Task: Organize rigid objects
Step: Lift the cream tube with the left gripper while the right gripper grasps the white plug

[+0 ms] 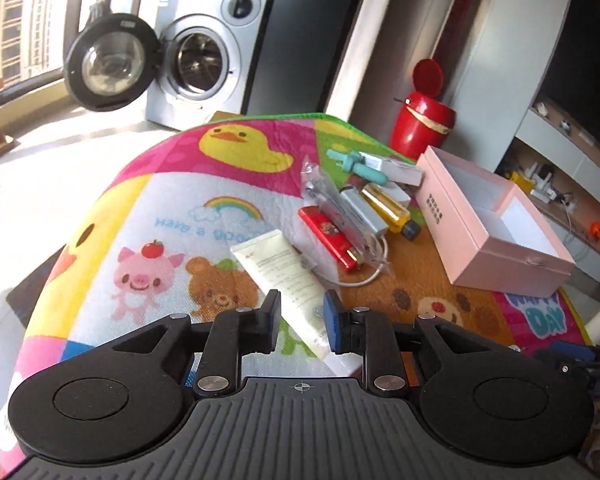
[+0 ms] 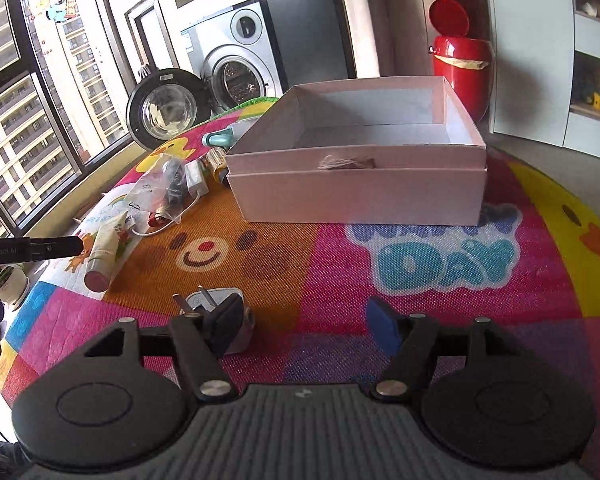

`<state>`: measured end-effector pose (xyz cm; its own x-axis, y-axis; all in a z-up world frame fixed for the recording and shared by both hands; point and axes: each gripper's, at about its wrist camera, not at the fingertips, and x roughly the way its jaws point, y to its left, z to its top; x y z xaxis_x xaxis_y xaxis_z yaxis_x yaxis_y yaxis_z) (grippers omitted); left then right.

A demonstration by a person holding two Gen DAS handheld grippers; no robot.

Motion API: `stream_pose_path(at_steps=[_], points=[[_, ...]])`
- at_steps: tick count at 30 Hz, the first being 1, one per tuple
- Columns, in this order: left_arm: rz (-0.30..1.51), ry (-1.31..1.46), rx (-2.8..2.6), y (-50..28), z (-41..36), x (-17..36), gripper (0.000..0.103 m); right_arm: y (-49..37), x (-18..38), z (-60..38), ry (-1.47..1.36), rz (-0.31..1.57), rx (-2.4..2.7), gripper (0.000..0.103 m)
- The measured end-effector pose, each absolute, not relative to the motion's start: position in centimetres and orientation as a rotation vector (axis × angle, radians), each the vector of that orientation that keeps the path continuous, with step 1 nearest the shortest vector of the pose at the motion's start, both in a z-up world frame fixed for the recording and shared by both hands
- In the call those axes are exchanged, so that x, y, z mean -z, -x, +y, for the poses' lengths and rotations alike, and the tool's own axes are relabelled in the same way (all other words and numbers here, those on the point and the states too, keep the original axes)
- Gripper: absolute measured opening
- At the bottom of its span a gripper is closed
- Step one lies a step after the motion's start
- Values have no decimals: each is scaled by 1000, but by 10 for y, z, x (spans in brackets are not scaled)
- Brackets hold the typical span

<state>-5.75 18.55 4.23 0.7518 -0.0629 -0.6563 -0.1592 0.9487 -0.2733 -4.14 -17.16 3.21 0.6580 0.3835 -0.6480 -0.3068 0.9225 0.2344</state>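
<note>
One pink box (image 2: 356,196), one cream tube (image 1: 288,280), both hand-held grippers (image 1: 302,322) (image 2: 304,326) released

Open mat (image 2: 320,248): bare stretch between the right gripper (image 2: 304,326) and the pink box's (image 2: 356,196) near wall.
Left side: cluttered; tube (image 2: 104,254), bagged items (image 2: 160,188), cable.
Near left finger: white plug (image 2: 216,300).
Box top: open.

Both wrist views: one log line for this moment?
left gripper: open, over tube | right gripper: open, beside plug | box: empty
</note>
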Motion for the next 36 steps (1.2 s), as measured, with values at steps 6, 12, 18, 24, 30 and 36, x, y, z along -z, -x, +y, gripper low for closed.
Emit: stream_pose_path(at_steps=[6, 12, 18, 24, 30, 36], points=[[735, 467, -106, 30, 196, -28, 26, 47, -27, -181, -154, 693, -356, 69], [796, 343, -4, 0, 157, -19, 39, 49, -25, -186, -193, 680, -382, 79], [806, 29, 126, 16, 95, -19, 44, 49, -23, -186, -194, 695, -383, 79], [804, -51, 202, 34, 63, -17, 45, 43, -20, -190, -222, 730, -379, 82], [803, -28, 201, 18, 62, -18, 44, 41, -20, -189, -227, 742, -403, 90], [800, -27, 209, 3, 60, -18, 44, 38, -19, -190, -247, 747, -426, 96]])
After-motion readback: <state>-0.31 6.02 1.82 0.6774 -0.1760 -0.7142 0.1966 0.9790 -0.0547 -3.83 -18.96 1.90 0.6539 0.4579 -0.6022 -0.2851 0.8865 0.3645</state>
